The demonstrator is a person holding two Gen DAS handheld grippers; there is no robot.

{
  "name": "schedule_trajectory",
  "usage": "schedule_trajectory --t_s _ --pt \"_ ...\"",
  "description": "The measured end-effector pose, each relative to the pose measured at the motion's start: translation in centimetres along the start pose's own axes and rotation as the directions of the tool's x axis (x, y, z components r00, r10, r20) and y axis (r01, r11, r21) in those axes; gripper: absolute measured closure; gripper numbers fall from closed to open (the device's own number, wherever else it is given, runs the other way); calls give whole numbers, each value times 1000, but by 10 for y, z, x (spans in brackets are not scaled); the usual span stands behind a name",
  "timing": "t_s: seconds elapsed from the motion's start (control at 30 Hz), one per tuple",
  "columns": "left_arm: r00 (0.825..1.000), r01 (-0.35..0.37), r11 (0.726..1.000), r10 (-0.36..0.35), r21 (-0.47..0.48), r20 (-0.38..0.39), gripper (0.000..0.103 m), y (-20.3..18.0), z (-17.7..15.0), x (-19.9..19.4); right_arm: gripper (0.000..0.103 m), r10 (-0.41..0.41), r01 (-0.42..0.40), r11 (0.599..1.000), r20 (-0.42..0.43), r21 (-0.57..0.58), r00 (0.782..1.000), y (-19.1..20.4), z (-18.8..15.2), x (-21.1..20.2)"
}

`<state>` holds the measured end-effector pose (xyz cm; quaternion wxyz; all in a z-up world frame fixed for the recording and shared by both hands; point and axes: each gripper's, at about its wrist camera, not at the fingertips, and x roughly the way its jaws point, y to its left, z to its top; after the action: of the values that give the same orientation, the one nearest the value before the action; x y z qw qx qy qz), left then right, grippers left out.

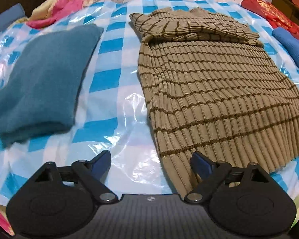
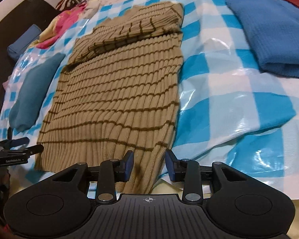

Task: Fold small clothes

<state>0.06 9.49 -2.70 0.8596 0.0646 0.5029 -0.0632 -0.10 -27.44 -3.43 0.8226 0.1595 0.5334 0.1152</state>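
Blue-and-white checked plastic sheeting covers a bed where a tan striped sweater lies flat, sleeves folded across its chest. From the left wrist view, the left hand-held gripper hovers open at the sweater's near-left hem corner, one finger above the knit, the other over bare sheeting. A folded teal garment sits well left of the sweater.

From the right wrist view, the right hand-held gripper straddles the sweater's near-right hem corner, jaws parted and not yet clamped. A folded blue garment rests well right of the sweater. The glossy sheeting looks slippery: an uneven grab at the two corners could likely drag the sweater askew or pinch plastic along with the knit.
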Motion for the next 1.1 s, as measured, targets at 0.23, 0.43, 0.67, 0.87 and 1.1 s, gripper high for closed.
schedule_trajectory --t_s 0.23,0.43,0.67,0.87,1.1 --pt "999 45 999 -45 30 -14 36 -7 3 -1 69 26 -26 1000 -37 -4 999 2 -4 7" --pt "995 100 995 -100 8 -19 46 -10 5 -2 69 49 -49 999 -51 15 997 -2 -3 8" --pt "993 111 993 -110 38 -38 46 -16 -1 4 76 54 -50 996 -58 67 997 -10 -2 14" --pt "990 114 993 -113 13 -90 48 -13 2 8 96 91 -85 987 -38 139 995 -18 -5 11" --pt "964 237 947 -256 -217 -65 85 14 2 3 97 212 -213 944 31 253 977 -32 -12 6"
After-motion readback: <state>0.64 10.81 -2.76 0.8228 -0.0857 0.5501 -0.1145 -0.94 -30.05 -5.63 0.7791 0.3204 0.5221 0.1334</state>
